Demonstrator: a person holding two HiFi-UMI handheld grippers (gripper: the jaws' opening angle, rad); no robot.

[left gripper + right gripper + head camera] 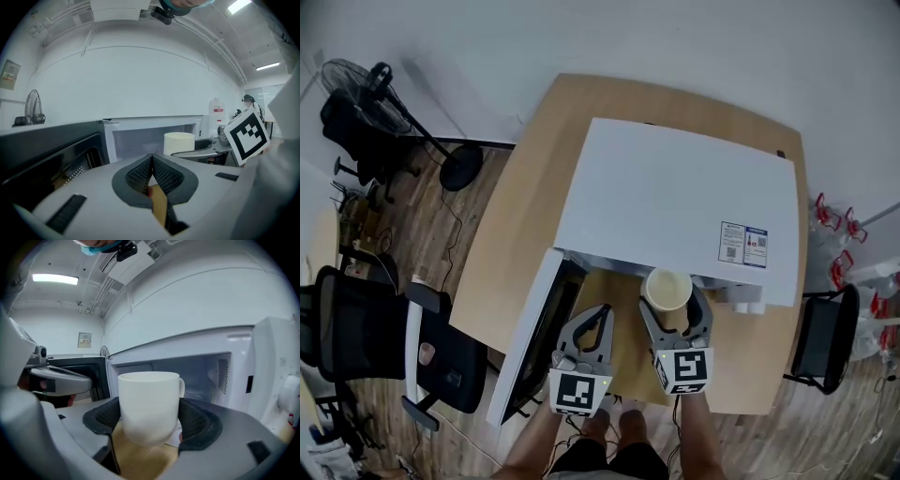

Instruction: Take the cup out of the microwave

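Observation:
A white cup [667, 290] hangs above the wooden table, just outside the microwave's [675, 202] open front. My right gripper [676, 314] is shut on the cup [149, 406], its pads pressing both sides, the handle pointing right and back. The microwave cavity [197, 371] lies behind the cup. The door [530, 333] stands swung open to the left. My left gripper [597, 321] is shut with nothing between its jaws, between the door and the right gripper. In the left gripper view the left gripper [151, 165] points at the cavity, and the cup [179, 143] shows to its right.
The wooden table [502, 253] carries the microwave. A black office chair [366, 342] stands at the left, a floor fan [389, 103] at the back left, another chair [825, 342] at the right. The person's feet [614, 427] are at the table's front edge.

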